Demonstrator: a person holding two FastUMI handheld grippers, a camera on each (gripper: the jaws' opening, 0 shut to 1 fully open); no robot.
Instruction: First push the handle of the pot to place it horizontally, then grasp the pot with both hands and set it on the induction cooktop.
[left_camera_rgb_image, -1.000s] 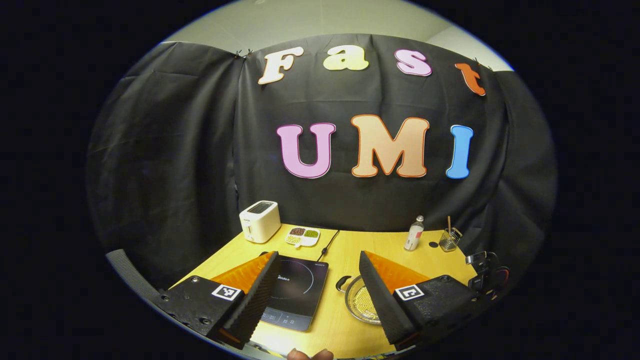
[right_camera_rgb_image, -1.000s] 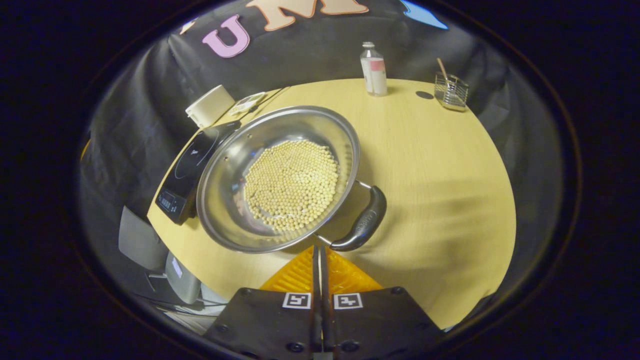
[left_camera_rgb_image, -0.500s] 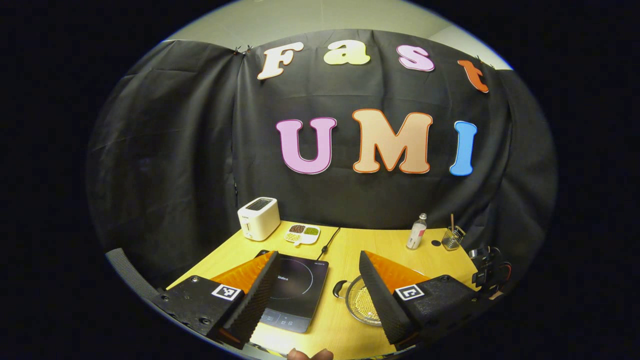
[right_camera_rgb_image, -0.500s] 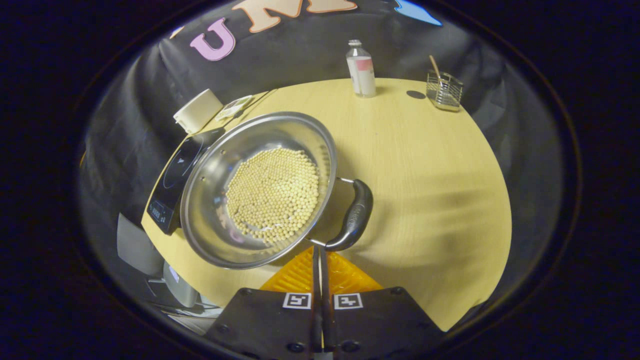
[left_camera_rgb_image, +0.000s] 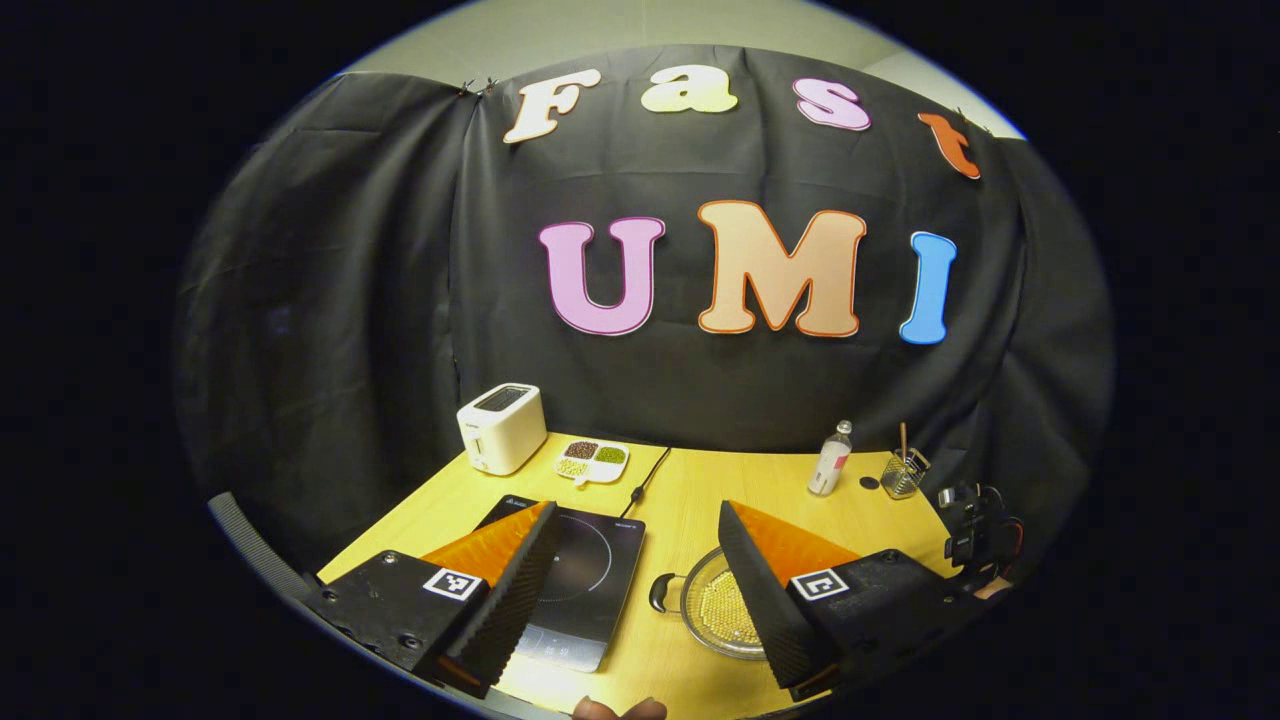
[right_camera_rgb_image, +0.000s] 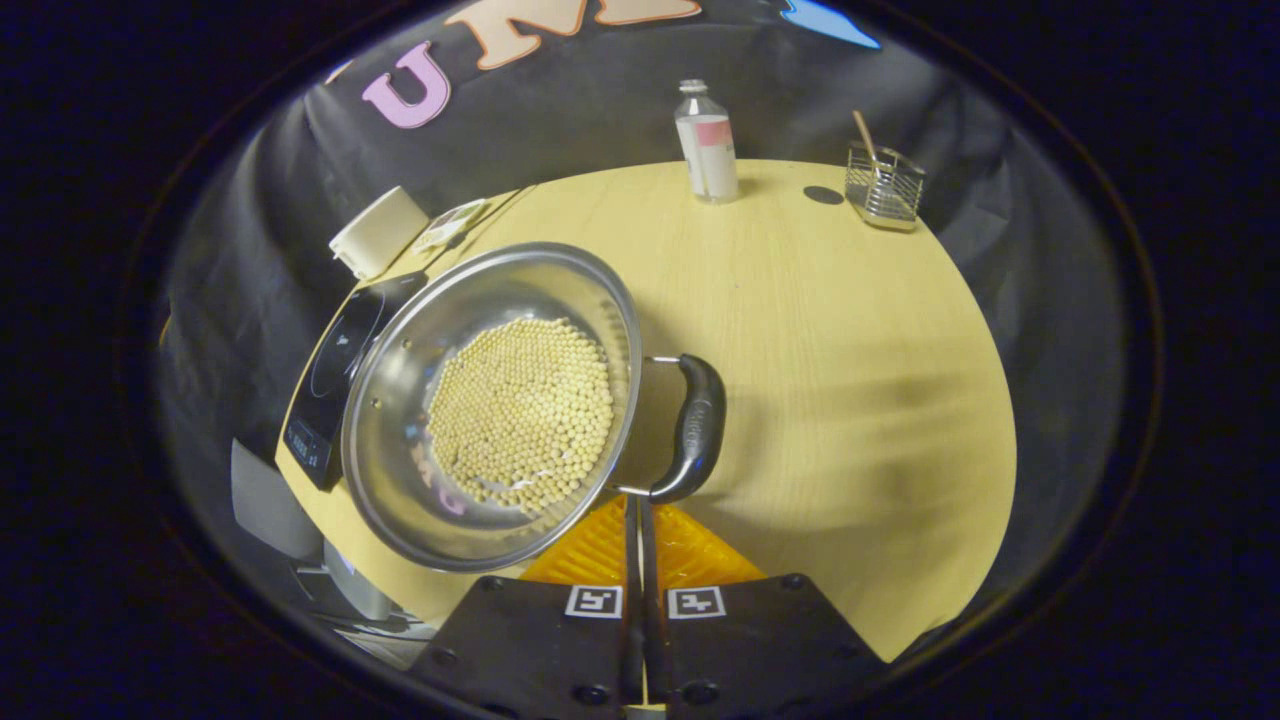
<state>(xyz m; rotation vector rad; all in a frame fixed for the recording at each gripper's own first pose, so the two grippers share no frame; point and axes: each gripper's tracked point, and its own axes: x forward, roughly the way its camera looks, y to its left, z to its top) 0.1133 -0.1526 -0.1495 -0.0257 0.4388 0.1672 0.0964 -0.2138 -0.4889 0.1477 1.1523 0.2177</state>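
Beans (right_camera_rgb_image: 525, 410), small and pale, cover the bottom of the shiny pot (right_camera_rgb_image: 400, 440), which sits on the yellow counter (right_camera_rgb_image: 850, 350). In the right gripper view the right claw (right_camera_rgb_image: 640, 505) is pressed tight together with nothing between its fingers. Its tips sit right at the near end of the pot's black handle (right_camera_rgb_image: 695, 425); I cannot tell if they touch it. The pot lies just ahead and a bit to the left of this claw. The handle runs along the pot's right side, from near to far.

Past the pot's left side lies the black induction cooktop (right_camera_rgb_image: 335, 385), and the pot's rim hides part of it. Farther back stand a white toaster (right_camera_rgb_image: 375, 230), a clear bottle (right_camera_rgb_image: 705, 145) and a wire holder (right_camera_rgb_image: 882, 190) with a stick in it.

The left gripper view looks from farther off and higher up. The left claw (left_camera_rgb_image: 635, 530) is spread wide and holds nothing. Between its fingers you see the cooktop (left_camera_rgb_image: 580, 580) on the left and the pot (left_camera_rgb_image: 715, 610) on the right, partly behind the right finger. This view shows the pot's other little handle (left_camera_rgb_image: 660, 592), pointing at the cooktop. It also shows a small white dish (left_camera_rgb_image: 592, 460) with four pockets of food beside the toaster (left_camera_rgb_image: 500, 427), a black cord (left_camera_rgb_image: 648, 478) and the other claw (left_camera_rgb_image: 975, 540) at the far right edge.
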